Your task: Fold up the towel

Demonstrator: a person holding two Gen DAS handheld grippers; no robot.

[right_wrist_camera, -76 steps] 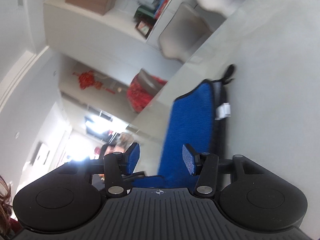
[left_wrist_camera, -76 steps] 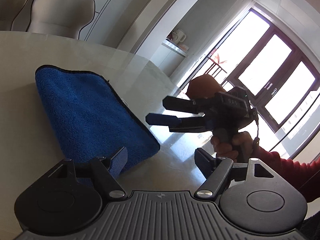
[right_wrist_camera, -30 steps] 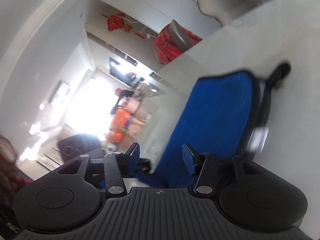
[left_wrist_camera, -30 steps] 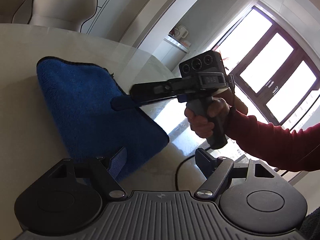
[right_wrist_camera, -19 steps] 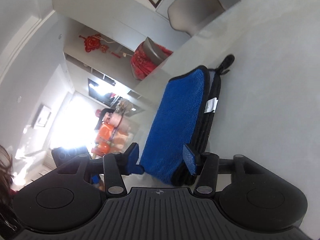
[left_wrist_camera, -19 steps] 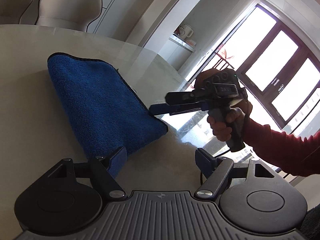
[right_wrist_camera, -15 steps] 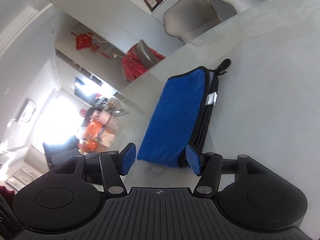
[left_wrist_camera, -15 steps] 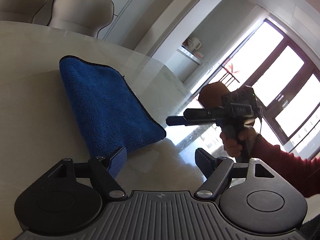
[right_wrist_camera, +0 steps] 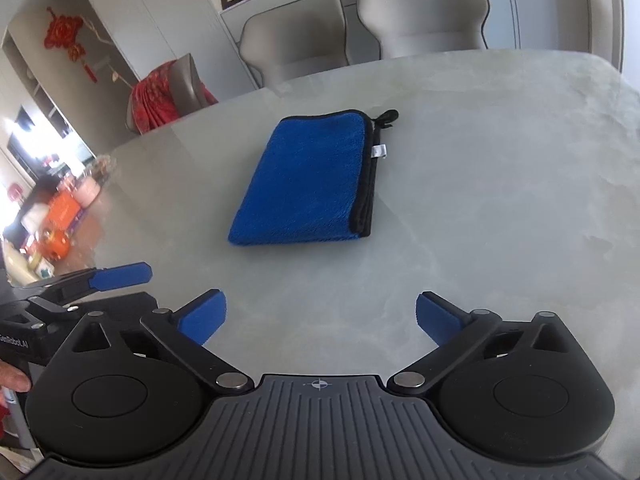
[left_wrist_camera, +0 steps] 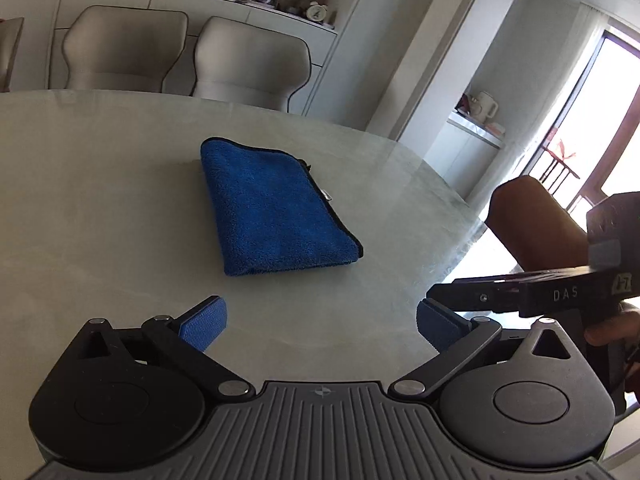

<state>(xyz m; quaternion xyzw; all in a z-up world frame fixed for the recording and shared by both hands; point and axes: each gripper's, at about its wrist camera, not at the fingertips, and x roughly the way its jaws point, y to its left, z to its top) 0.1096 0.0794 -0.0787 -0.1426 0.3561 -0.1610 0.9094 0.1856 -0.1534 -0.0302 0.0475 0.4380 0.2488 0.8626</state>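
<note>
Marble table (right_wrist_camera: 500, 168), one folded blue towel (right_wrist_camera: 308, 180), two chairs (right_wrist_camera: 424, 12) behind — left gripper (left_wrist_camera: 320, 320), right gripper (right_wrist_camera: 320, 316), both spread, empty.

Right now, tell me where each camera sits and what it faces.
Left wrist: on the left hand-held gripper, open, facing the folded blue towel on the table; the right hand-held gripper and hand show at right.
Right wrist: on the right hand-held gripper, open, facing the same towel; the left one's blue pad shows at left.
Shared: towel, table, two chairs.
</note>
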